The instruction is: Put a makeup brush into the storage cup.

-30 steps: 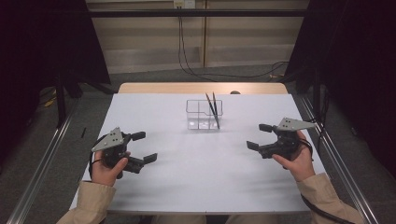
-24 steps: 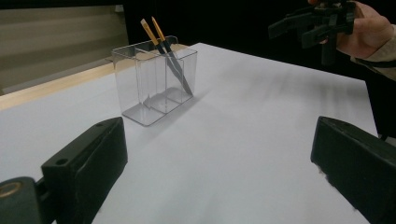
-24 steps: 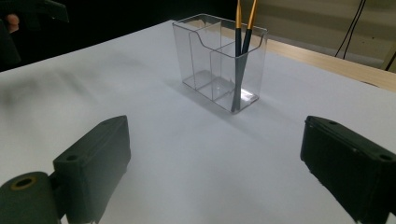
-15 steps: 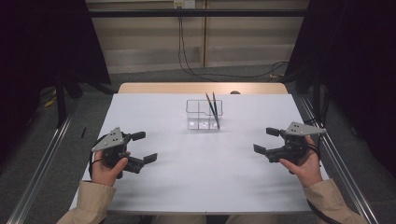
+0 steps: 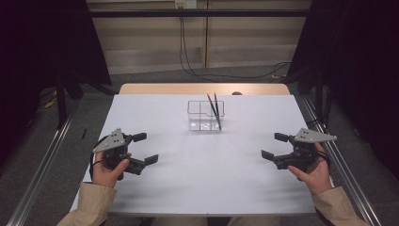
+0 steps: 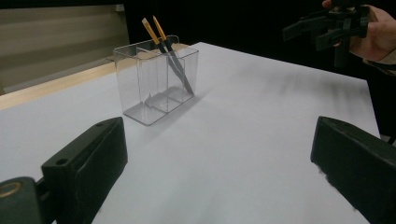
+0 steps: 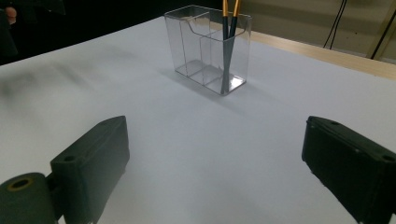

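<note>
one clear plastic organizer stands upright on the white worktop, at the middle of its far half, well apart from both grippers. it has several compartments; two slim brushes with dark shafts and orange tops lean together in the end compartment, on the right in the high view.

the left gripper rests near the left edge of the worktop, its jaws spread wide with nothing between them. the right gripper sits near the right edge, jaws likewise spread and empty. both point inward toward the organizer.

handling, as a judgement: the brushes are light, thin and stiff, and likely slick on the shaft. take hold on the upper shaft, above the organizer's rim, where the jaws have room to close. the two lie close together, so a pinch may catch both. the organizer looks light and smooth-walled; it may slide or tip if a brush drags on the rim.

count: one organizer, two brushes, two grippers.
</note>
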{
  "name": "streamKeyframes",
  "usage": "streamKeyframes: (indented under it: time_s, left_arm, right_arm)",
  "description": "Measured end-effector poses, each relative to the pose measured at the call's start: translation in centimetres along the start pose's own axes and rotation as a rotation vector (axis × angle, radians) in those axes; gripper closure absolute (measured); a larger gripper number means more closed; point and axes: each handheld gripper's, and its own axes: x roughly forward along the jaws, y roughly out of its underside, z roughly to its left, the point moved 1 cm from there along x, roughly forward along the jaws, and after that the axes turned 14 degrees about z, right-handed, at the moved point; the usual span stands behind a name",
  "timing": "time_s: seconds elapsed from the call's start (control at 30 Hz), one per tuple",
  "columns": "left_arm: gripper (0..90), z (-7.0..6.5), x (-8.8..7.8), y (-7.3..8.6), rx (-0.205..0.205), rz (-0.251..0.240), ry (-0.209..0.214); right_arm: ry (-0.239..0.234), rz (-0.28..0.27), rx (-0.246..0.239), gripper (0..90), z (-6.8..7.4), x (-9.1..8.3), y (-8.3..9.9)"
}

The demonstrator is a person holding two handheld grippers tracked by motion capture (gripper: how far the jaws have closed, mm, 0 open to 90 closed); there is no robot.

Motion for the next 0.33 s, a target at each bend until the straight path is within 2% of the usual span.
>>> streamKeyframes:
  time_s: [0.33]
  left_arm:
    - [3.7,0.06,0.19,-0.04,0.005,0.002,0.000]
  right_arm:
    - [0.022,-0.002,0.020,6.6,-0.30,-1.06,1.14]
